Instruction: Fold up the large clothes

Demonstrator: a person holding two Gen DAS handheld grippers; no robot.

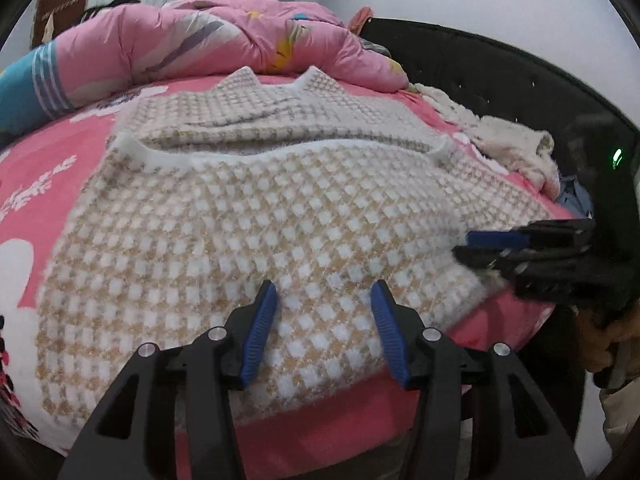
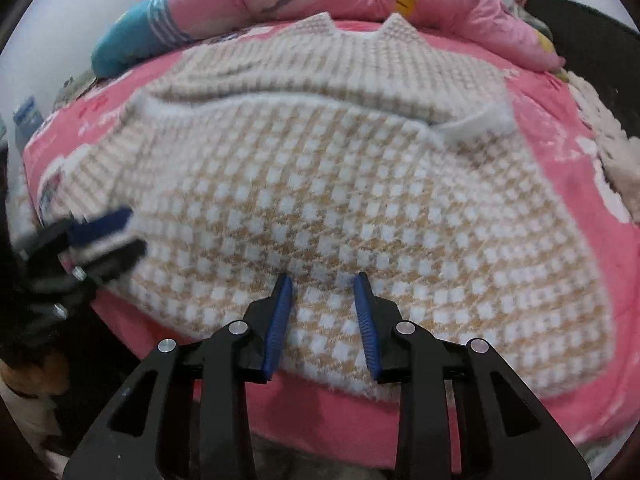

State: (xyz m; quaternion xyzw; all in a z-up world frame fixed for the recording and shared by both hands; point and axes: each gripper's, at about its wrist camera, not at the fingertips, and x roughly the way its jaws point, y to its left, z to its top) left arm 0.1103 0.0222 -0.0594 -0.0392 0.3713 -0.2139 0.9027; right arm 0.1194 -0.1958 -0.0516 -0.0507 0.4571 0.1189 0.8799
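While we're leaning over the bed with the pink printed sheet (image 1: 48,168), it's taking up most of both views, with a puffy pink quilt (image 1: 224,36) bunched along the far side and a black padded headboard (image 1: 480,76) curving off to one side. Next biggest is the beige-and-white checked knit sweater (image 1: 248,216), which is lying flat across the sheet with its white-trimmed top layer folded over, near edge sitting close to the bed's edge. A fluffy cream garment (image 1: 516,144) is piling up beside it near the headboard.

We're holding the left gripper (image 1: 324,304) over the sweater's near hem, blue pads standing partly apart with nothing pinched between them. The right gripper (image 2: 322,296) is hovering the same way, jaws a bit narrower and gripping nothing. Each one is showing up blurred at the sweater's side edge in the other's view.
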